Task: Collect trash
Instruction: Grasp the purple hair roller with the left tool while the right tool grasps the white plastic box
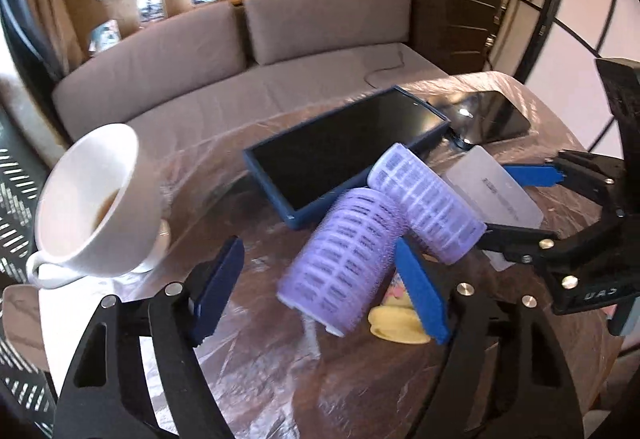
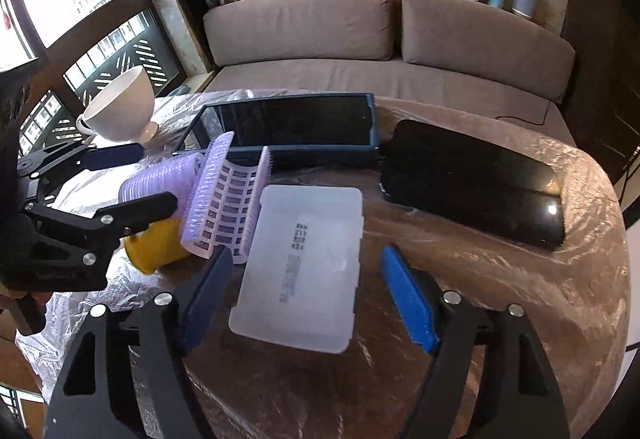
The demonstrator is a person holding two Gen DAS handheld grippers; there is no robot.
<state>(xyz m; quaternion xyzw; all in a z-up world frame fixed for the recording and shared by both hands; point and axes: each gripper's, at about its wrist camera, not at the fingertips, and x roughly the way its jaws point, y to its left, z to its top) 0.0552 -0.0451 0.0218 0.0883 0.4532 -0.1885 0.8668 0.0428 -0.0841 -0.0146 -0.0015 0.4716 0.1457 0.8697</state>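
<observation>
Trash here is most likely the yellow scrap (image 1: 396,325) lying on the plastic-covered surface (image 2: 500,279), tucked under and beside two purple hair rollers (image 1: 384,227); what it is exactly I cannot tell. The left claw (image 1: 320,291) hangs just above that spot with its jaws wide, one roller between its blue pads, nothing gripped. I judge it is lined up this way to straddle the rollers and reach the scrap, or to shift a roller aside first.

The right claw (image 2: 308,299) is wide open too, low over a frosted plastic case (image 2: 304,267) near the middle of the surface, holding nothing; it looks poised to steady or lift that case.

A tablet (image 2: 292,127) in a blue cover and a black phone (image 2: 476,183) lie farther back, and a white cup (image 1: 92,207) stands at the left, a brown residue inside. These are probably not rubbish, so the crowding calls for a careful approach.
</observation>
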